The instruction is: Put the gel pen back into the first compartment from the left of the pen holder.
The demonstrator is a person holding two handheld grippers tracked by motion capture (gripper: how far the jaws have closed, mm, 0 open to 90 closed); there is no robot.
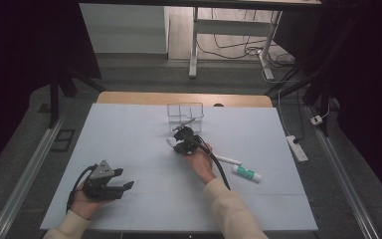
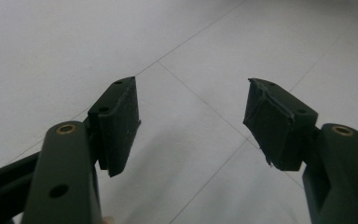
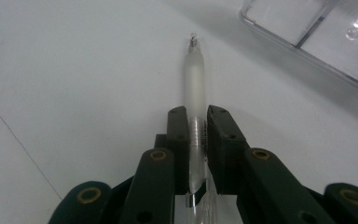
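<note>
right gripper (image 3: 196,140): my jaws are clamped on the pen (image 3: 195,88), tip near the clear box (image 3: 317,37)
left gripper (image 2: 191,121): my jaws gape wide, holding nothing

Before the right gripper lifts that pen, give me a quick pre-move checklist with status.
1. Right gripper shut on the pen: ok.
2. Pen centred between the pads: ok, its tip points straight ahead.
3. Clear organizer close by, compartments apart from the pen: ok.
4. Left gripper open, nothing between its pads: ok.
5. Green-labelled tube and white stick out of the path: ok.
6. Grip firmness: cannot tell.
</note>
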